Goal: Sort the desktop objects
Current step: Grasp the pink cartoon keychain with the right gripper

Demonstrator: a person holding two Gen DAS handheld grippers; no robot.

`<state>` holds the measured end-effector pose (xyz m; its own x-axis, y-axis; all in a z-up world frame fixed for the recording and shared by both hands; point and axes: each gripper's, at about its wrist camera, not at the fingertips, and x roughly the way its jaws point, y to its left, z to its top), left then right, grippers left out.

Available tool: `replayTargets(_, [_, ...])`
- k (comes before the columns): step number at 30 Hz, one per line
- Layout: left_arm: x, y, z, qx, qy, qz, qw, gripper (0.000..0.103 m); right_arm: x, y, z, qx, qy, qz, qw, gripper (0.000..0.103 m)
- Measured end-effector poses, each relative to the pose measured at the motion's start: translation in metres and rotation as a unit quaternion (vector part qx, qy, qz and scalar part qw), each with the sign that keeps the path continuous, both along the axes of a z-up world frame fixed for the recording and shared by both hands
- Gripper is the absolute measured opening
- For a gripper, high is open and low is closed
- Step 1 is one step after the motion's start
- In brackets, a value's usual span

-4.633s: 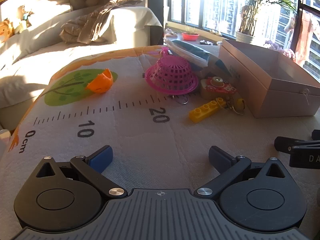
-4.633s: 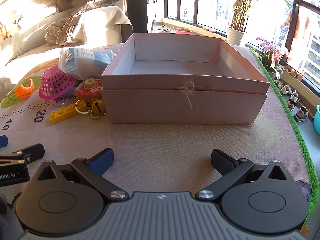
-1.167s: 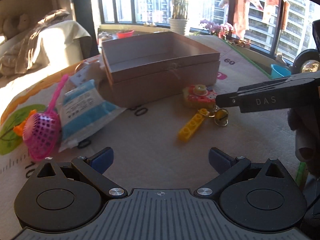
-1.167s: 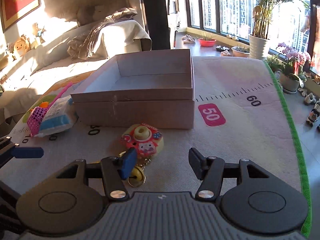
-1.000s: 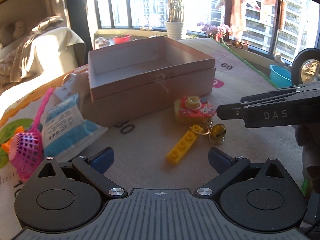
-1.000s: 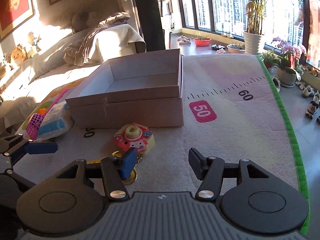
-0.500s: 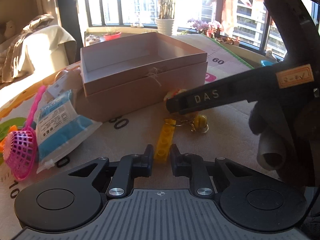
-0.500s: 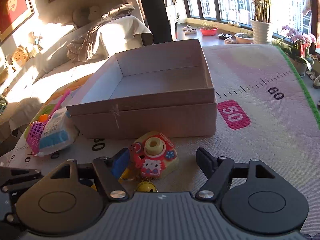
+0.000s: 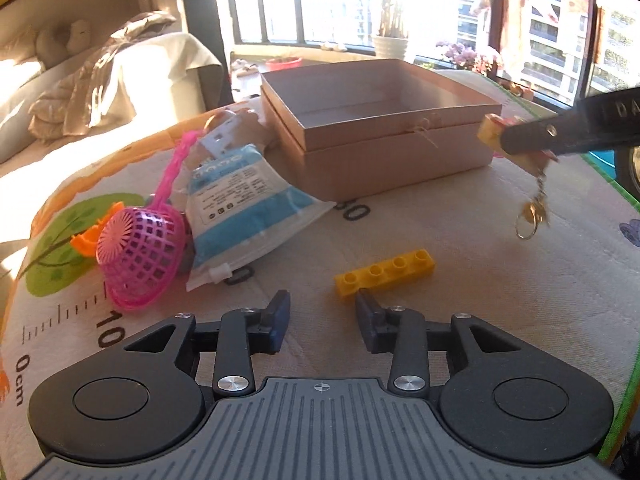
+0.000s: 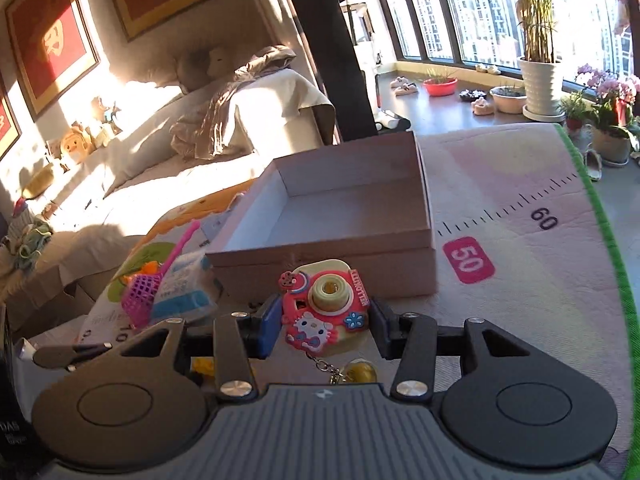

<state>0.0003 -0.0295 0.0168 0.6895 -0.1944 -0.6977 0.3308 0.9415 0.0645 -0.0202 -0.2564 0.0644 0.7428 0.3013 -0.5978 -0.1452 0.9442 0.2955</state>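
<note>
Currently, the right gripper [image 10: 325,326] is closing its jaws on the pink-and-cream toy camera keychain [image 10: 323,312], carrying it clear of the mat just in front of the open pink cardboard box [image 10: 344,216]. The left gripper [image 9: 322,314] is opening, nothing between its jaws, with the yellow four-stud plastic brick [image 9: 385,274] lying on the mat just ahead, in front of the box. Judged next: carrying the keychain over the box rim and releasing; then gripping the brick.

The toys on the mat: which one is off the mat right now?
The toy camera, clamped in the right gripper; the yellow brick and pink basket lie flat.
</note>
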Motion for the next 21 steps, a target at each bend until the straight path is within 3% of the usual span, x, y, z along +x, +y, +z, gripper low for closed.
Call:
replayTargets(3, [0.007, 0.0, 0.001, 0.016, -0.014, 0.029, 0.9994, 0.053, -0.008, -0.005, -0.016, -0.026, 0.015, -0.012, 0.999, 0.046])
replayTargets(6, [0.009, 0.007, 0.007, -0.028, -0.003, 0.02, 0.9994, 0.061, -0.013, -0.002, -0.032, -0.075, 0.004, -0.033, 0.997, 0.047])
replayTargets(8, [0.004, 0.008, 0.01, -0.058, 0.0, 0.001, 0.9983, 0.085, -0.016, -0.001, -0.041, -0.092, -0.006, -0.041, 0.995, 0.049])
replayTargets(10, [0.0, 0.001, 0.01, -0.06, -0.008, -0.012, 0.9981, 0.09, -0.014, -0.002, -0.047, -0.091, -0.005, -0.039, 0.995, 0.049])
replayTargets(18, [0.019, -0.036, -0.007, -0.031, 0.006, -0.017, 0.9994, 0.086, -0.016, -0.001, -0.052, -0.09, -0.01, -0.023, 0.996, 0.063])
replayTargets(21, [0.018, -0.042, -0.007, -0.029, 0.0, -0.023, 0.9993, 0.074, -0.017, 0.001, -0.053, -0.099, -0.011, -0.013, 0.995, 0.064])
